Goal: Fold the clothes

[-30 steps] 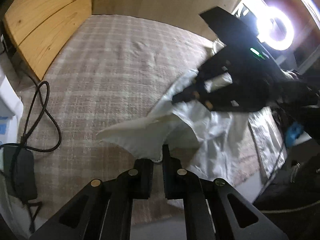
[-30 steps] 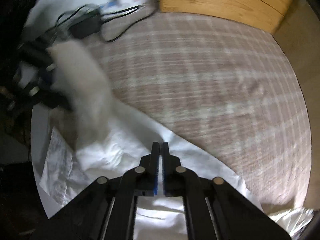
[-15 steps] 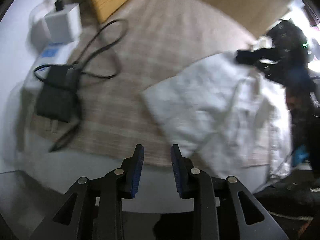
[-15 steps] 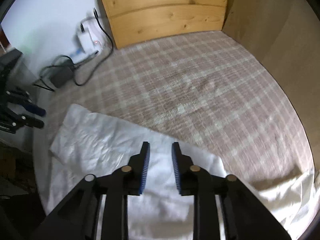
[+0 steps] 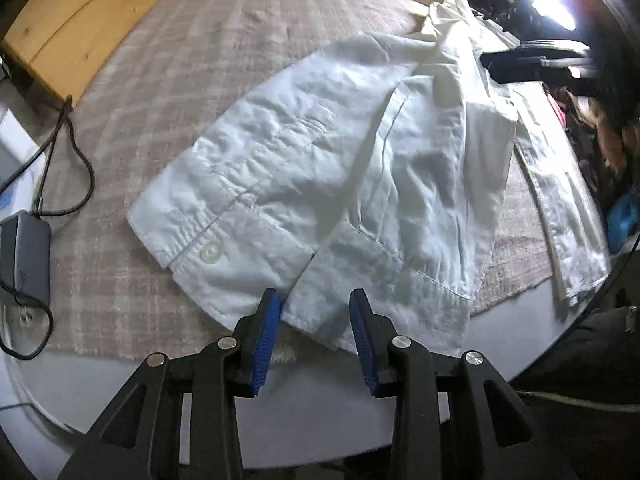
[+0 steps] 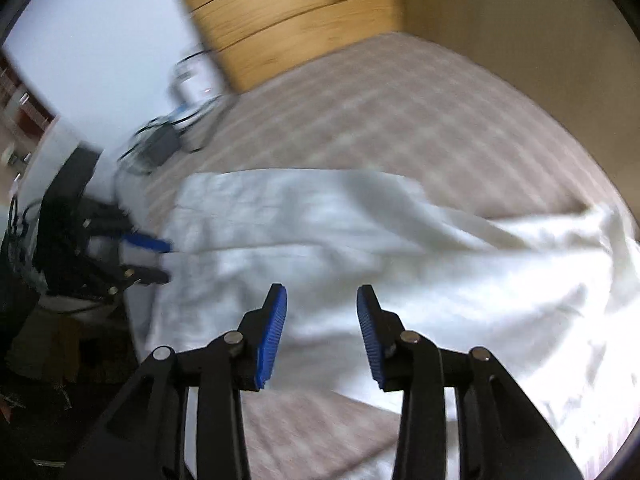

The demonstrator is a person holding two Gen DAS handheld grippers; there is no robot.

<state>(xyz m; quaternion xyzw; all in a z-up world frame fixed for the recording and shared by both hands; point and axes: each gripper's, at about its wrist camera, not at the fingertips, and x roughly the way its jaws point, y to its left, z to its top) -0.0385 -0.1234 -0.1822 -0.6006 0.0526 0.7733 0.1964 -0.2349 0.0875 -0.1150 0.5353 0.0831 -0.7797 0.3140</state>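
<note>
The plaid blanket (image 5: 168, 80) covers a round table (image 5: 320, 420) whose bare white rim shows below the blanket's near edge. Left of the shirt, a wide stretch of blanket lies open up to the wooden panel (image 5: 80, 20) at the back. At the far left edge sit a grey power brick (image 5: 24, 256) and a looping black cable (image 5: 76, 160), well apart from the cloth.

The white shirt (image 5: 360, 168) lies flat on the blanket, toward the near right side of the table, wrinkled, with a sleeve folded across its body. The sleeve's cuff (image 5: 200, 248) points left and shows a white button (image 5: 210, 254). The shirt's lower hem hangs just over the blanket's near edge, and its right part trails toward the table's right rim.

The left gripper (image 5: 314, 320) hovers at the near hem, its jaws wide apart and holding nothing, with the blue pads on either side of the cloth's edge. The right gripper (image 6: 320, 316) hangs over the shirt (image 6: 360, 248) from the other side, jaws also wide and empty. The right wrist view is blurred, so fine folds there cannot be made out.
</note>
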